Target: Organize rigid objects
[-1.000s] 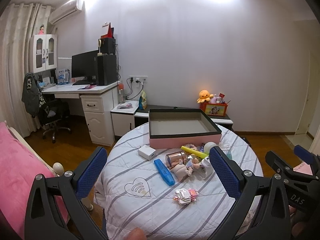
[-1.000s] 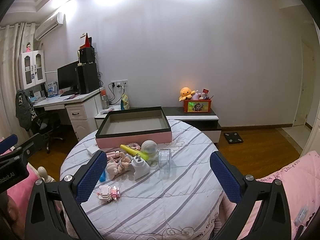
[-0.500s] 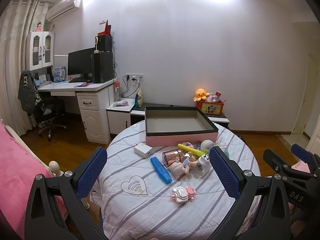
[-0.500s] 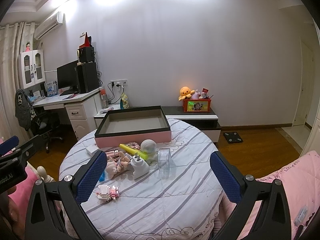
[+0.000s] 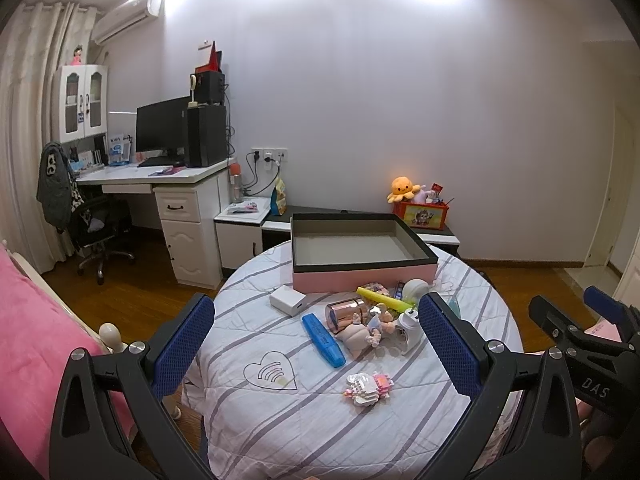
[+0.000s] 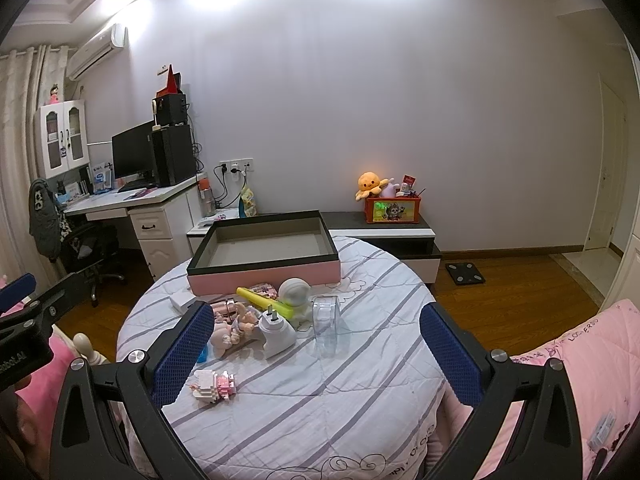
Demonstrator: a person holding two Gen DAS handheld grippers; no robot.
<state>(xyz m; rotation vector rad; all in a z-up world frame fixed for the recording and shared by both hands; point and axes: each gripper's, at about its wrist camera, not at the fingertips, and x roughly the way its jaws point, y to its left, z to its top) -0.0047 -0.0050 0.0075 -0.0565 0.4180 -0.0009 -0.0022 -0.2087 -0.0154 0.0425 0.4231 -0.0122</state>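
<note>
Since a second before, the left-wrist view had shifted slightly, the table sitting lower in frame. Left gripper: jaws wide, holding nothing. Right gripper: likewise wide, holding nothing. Pink box (open, bare inside) at the round table's far side. Clustered just before it: blue case, copper tin, yellow marker, doll, white plug, clear jar; brick figure, possibly block-built, lay apart, nearer

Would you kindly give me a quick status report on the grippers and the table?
Left gripper open, empty. Right gripper open, empty. Pink box empty; toys loose in front. Nothing blocking.
</note>
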